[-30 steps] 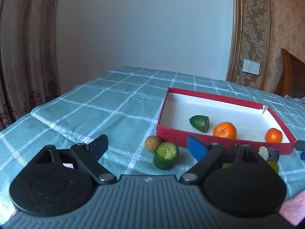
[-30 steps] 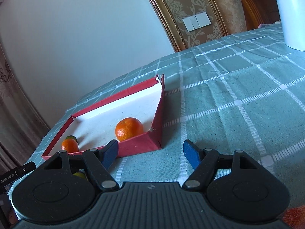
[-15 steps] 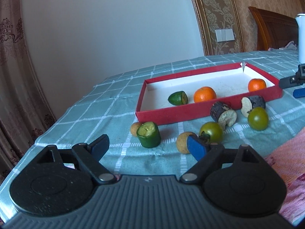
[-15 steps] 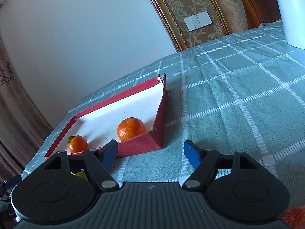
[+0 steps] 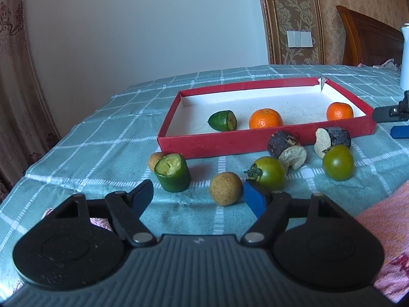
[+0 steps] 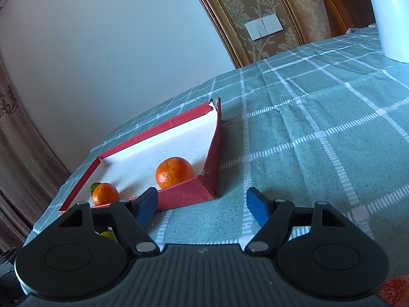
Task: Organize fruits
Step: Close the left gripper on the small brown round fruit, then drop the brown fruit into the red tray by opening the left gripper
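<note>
A plain pale wall [image 5: 143, 25] faces me. Patterned curtains [image 5: 15, 76] hang at left; gold damask wallpaper [image 5: 294, 5] with a white switch plate [image 5: 299, 39] stands right, beside a dark wooden headboard [image 5: 370, 43]. Daylight falls across the checked teal tablecloth [image 5: 102, 138].

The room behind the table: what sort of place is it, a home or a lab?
Most likely a home, perhaps a dining room or bedroom: patterned wallpaper, a curtain, carved dark wooden furniture and a checked tablecloth under a red tray of fruit.

No readable text, label or number shows anywhere.
</note>
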The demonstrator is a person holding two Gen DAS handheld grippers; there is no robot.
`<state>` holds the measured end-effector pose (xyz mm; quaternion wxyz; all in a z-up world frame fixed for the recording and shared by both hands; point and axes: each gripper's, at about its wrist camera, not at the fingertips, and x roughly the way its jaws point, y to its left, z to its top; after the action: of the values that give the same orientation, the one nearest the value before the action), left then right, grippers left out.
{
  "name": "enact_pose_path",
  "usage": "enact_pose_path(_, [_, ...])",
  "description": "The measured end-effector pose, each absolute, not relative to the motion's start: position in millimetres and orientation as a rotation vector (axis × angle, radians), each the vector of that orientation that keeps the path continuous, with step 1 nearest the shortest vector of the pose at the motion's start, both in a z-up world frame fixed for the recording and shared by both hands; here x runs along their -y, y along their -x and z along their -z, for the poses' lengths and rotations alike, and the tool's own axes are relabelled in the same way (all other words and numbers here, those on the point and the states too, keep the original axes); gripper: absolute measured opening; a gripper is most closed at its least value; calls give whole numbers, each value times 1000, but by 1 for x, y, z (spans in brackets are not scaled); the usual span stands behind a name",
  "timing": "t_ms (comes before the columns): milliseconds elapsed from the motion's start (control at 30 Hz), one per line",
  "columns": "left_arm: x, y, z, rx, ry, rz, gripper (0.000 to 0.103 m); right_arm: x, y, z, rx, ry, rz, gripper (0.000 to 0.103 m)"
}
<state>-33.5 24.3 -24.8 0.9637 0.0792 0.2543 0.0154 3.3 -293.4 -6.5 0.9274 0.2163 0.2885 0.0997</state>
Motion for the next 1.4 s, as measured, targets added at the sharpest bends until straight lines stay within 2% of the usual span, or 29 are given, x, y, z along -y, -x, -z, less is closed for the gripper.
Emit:
enact_pose_path(100, [-22, 28, 27, -542, -155, -15, 59, 293, -3, 7, -591, -444, -204, 77])
enact_pose_path(233, [-21, 29, 27, -540, -154, -1, 51, 294, -4, 7, -591, -447, -202, 77])
enact_pose_path(300, [-21, 30, 27, -540, -145, 21, 39, 293, -4, 7, -591, -448, -202, 78])
enact_pose_path(367, [-19, 30, 27, -541, -141, 43, 32, 293, -4, 7, -590, -448, -201, 80])
enact_pose_path(500, [-17, 31, 28, -540, -147, 49, 26, 295, -4, 7, -591, -452, -201, 80])
enact_pose_path(1000, [-22, 28, -12, -455, -101, 43, 25, 295, -4, 7, -590, -454, -199, 80])
enact_pose_path(1133, [-22, 7, -23, -430, -93, 33, 26, 295, -4, 8, -590, -454, -199, 80])
enact_pose_path(1400, [-33, -46, -19, -492, -20, 22, 26, 296, -4, 8, -590, -455, -199, 81])
